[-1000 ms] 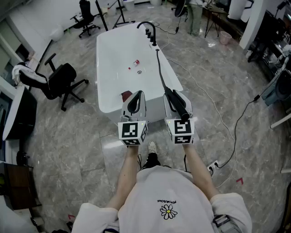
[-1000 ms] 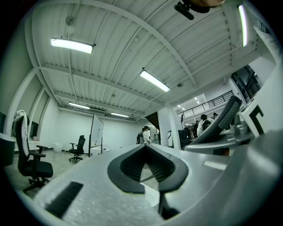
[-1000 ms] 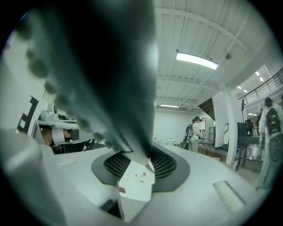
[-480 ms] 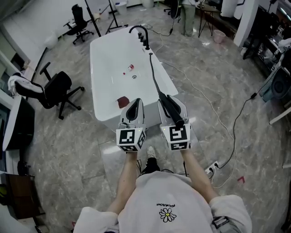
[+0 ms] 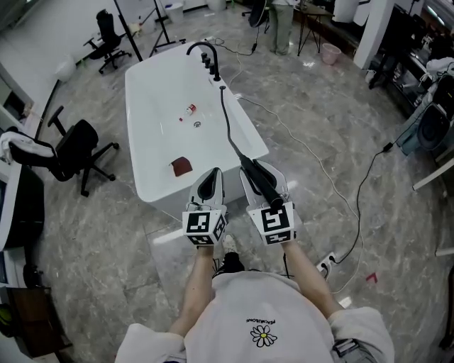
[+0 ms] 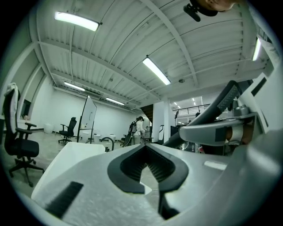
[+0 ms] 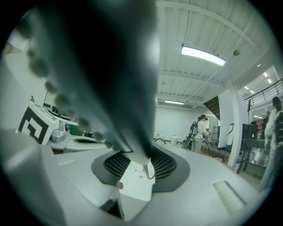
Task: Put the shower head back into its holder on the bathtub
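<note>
The white bathtub (image 5: 152, 152) stands ahead, with its black faucet (image 5: 202, 49) and tap fittings at the far rim. A black shower head (image 5: 259, 183) lies between the jaws of my right gripper (image 5: 259, 169), which is shut on its handle. Its black hose (image 5: 228, 124) runs back along the tub's right rim to the fittings. In the right gripper view the shower head (image 7: 101, 66) fills the upper left above the right gripper (image 7: 137, 165). My left gripper (image 5: 211, 174) is shut and empty, just left of the right one, at the tub's near end. In the left gripper view the left gripper (image 6: 148, 167) points level towards the tub (image 6: 73, 152).
A dark red item (image 5: 181, 166), a small bottle (image 5: 190, 109) and the drain (image 5: 197, 124) lie in the tub. Office chairs (image 5: 71, 145) stand to the left. Cables and a power strip (image 5: 328, 261) lie on the floor at right. A person (image 5: 281, 21) stands far behind.
Both grippers, with the shower head, have slid lower in the head view and off the tub's near end. The tub now sits farther left. Neither gripper's jaws changed.
</note>
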Action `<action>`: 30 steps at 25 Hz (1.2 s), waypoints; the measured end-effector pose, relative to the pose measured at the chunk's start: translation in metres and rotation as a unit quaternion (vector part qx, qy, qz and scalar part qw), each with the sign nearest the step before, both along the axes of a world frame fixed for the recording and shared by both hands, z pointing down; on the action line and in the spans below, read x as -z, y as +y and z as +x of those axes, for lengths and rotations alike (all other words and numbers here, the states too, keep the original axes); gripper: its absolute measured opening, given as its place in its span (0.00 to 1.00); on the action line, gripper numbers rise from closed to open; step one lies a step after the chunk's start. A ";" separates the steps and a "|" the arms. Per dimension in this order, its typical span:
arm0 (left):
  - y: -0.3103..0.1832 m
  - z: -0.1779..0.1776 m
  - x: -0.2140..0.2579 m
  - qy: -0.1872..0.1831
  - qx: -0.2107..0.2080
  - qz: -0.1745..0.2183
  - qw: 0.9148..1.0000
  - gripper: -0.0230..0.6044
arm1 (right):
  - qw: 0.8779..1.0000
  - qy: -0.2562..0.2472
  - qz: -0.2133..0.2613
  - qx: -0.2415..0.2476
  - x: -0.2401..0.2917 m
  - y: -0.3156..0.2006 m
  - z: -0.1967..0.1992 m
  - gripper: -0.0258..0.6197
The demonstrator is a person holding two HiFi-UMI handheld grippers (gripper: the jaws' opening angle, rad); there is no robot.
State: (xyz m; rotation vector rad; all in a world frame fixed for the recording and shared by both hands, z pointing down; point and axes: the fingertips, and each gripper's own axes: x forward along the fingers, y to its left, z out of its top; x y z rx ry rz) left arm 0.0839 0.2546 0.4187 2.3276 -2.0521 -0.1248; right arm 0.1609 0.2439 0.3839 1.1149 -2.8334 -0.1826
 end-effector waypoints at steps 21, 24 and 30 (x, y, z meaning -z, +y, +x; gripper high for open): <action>-0.113 -0.156 -0.066 0.041 -0.007 -0.079 0.996 0.04 | 0.997 0.059 -0.043 -0.036 -0.037 -0.157 -0.139 0.25; -0.118 -0.174 -0.077 0.052 0.008 -0.089 0.995 0.04 | 0.997 0.061 -0.047 -0.028 -0.039 -0.167 -0.152 0.25; -0.143 -0.191 -0.092 0.059 0.024 -0.105 0.992 0.04 | 0.997 0.064 -0.047 -0.011 -0.039 -0.198 -0.172 0.25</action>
